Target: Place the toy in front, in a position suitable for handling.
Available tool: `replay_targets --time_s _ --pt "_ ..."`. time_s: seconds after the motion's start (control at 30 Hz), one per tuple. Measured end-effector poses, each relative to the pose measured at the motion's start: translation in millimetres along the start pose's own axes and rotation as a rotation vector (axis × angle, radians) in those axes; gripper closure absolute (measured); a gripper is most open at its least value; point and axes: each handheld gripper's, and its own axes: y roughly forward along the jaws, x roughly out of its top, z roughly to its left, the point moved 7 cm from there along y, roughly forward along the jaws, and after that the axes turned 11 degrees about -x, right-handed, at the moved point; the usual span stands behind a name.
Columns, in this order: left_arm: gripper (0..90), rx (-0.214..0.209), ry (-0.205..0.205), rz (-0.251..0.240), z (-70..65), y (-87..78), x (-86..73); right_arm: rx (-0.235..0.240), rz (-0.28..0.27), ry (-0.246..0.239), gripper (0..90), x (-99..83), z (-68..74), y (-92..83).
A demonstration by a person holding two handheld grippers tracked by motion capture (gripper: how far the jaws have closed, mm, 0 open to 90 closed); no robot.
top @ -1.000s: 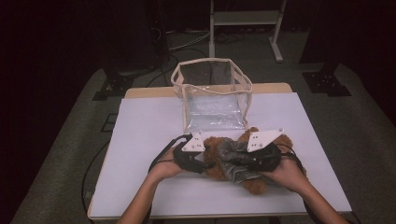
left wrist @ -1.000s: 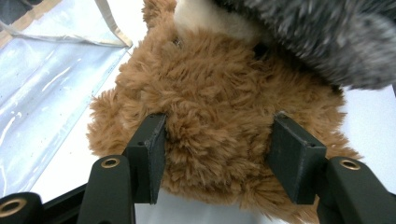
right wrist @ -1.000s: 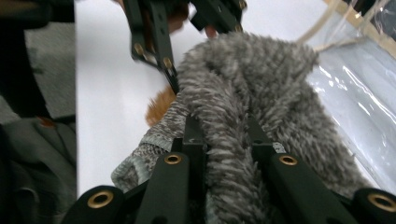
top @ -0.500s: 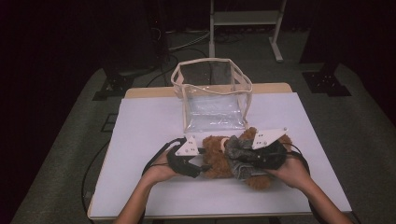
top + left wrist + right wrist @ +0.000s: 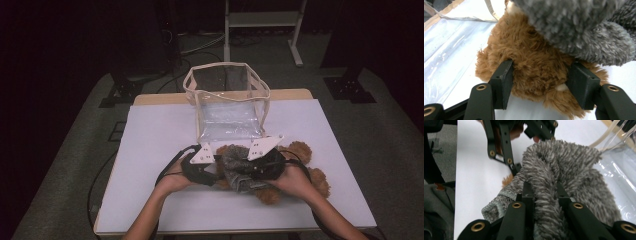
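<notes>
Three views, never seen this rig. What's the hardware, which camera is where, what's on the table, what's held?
There is no robot here. A person holds a hand-held two-jaw claw in each hand. The high view looks down from above the person's side of the white table; the left claw shows at its left, the right claw at its right. The other two pictures come from cameras riding on each claw, looking along its black jaws.

On the table stand a clear plastic bag with a beige rim, and in front of it a brown teddy bear with a grey fuzzy garment on it.

The left claw's pads press into the bear's brown fur. The right claw is shut on the grey garment.
</notes>
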Motion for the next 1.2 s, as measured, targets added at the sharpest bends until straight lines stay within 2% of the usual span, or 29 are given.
replay_targets --time_s 0.17,0.3,0.4,0.5,0.67,0.73,0.83,1.0,1.2 --pt "38.6 0.004 -0.002 0.006 -3.2 -4.8 -4.7 -0.014 0.028 0.021 75.7 -18.3 -7.2 -9.1" --pt "39.6 -0.001 -0.005 0.013 -3.9 -2.4 -7.4 -0.042 0.051 0.032 75.7 -30.1 -14.4 -17.5" --pt "39.6 -0.001 -0.001 0.018 -2.8 0.9 -7.0 -0.044 0.043 0.033 75.8 -26.0 -12.7 -17.7" --pt "39.7 -0.009 -0.006 0.014 -2.9 2.3 -6.2 -0.027 0.024 0.017 75.8 -13.0 -7.8 -13.4" --pt "39.7 -0.010 0.000 0.032 -3.5 3.7 -5.0 -0.003 0.012 -0.016 75.8 4.7 -2.7 2.4" --pt "39.5 -0.016 -0.004 0.019 -3.5 3.7 -5.2 0.009 0.006 -0.001 75.9 3.4 -4.0 3.5" --pt "39.5 -0.018 0.006 0.021 -3.6 3.5 -5.1 0.017 -0.004 0.035 75.8 -4.6 -8.3 -4.0" --pt "39.5 -0.018 0.007 0.022 -4.2 3.6 -4.5 -0.015 -0.009 0.097 75.8 -20.6 -22.2 -20.5" --pt "39.5 -0.022 0.010 0.026 -4.7 3.3 -4.5 -0.070 -0.005 0.143 75.7 -27.8 -44.4 -31.7"
